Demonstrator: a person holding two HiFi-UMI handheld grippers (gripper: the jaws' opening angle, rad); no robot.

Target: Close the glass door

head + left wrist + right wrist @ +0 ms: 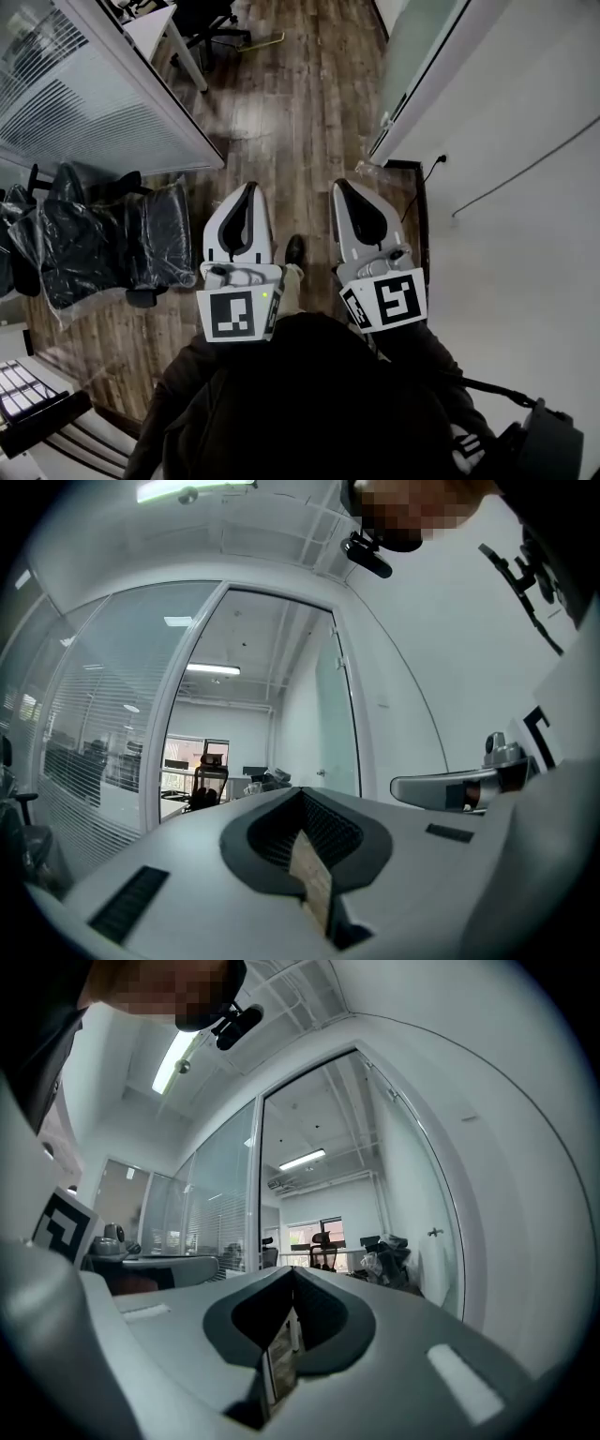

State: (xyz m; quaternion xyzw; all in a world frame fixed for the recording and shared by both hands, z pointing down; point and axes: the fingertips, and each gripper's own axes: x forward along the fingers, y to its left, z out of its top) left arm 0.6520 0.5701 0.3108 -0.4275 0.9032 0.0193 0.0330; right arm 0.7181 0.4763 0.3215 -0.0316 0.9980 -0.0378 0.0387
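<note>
facing the frosted glass door (417, 52), white left gripper (249, 188) and white right gripper (341, 187) (side by side) have jaws pressed together, empty.

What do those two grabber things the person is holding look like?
The left gripper and the right gripper are both white, curved shells with black ribbed lining inside the jaws. Each carries a cube with black-and-white square markers. The person wears dark sleeves.
</note>
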